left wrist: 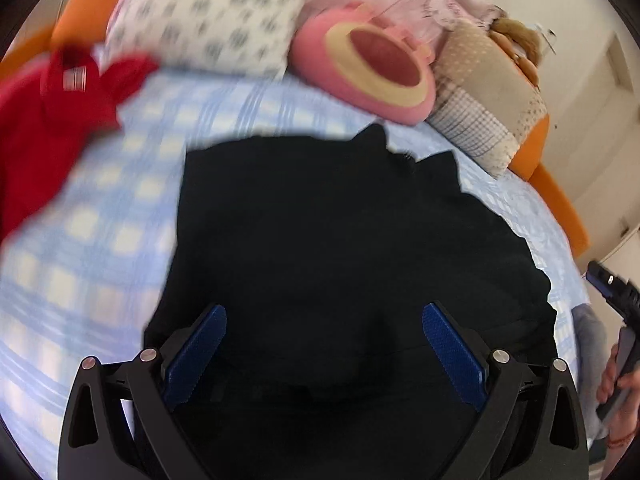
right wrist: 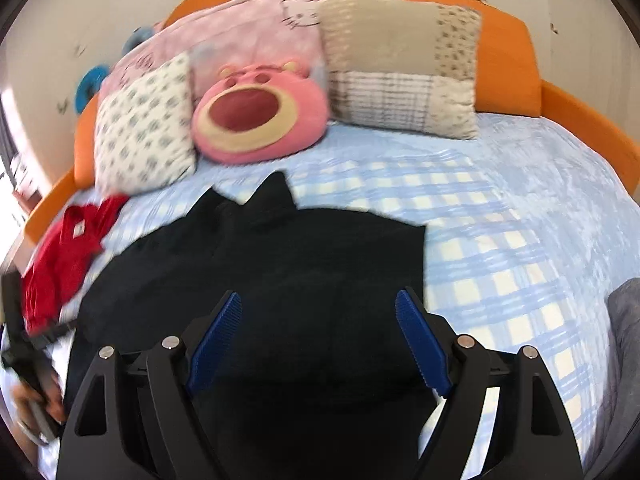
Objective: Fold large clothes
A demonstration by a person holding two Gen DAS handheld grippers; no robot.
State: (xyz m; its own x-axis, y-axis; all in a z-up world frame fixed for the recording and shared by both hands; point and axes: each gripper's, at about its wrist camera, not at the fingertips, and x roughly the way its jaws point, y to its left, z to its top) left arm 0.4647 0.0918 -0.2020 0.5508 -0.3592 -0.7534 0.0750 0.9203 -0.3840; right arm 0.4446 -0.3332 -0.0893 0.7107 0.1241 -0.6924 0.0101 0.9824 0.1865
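A black garment (left wrist: 340,248) lies spread on the blue checked bedsheet (left wrist: 100,208), its collar end toward the pillows; it also shows in the right wrist view (right wrist: 280,272). My left gripper (left wrist: 324,312) is open and empty above the garment's near part. My right gripper (right wrist: 318,300) is open and empty above the garment's near right part. The right gripper's body (left wrist: 616,300) shows at the right edge of the left wrist view. The left gripper's body (right wrist: 24,340) shows at the left edge of the right wrist view.
A red garment (left wrist: 48,120) lies crumpled at the left of the bed (right wrist: 64,248). A pink bear cushion (right wrist: 256,116), a spotted pillow (right wrist: 144,128) and a patchwork pillow (right wrist: 400,68) stand at the head. An orange bed frame (right wrist: 508,60) surrounds the mattress. Grey cloth (right wrist: 624,340) lies at right.
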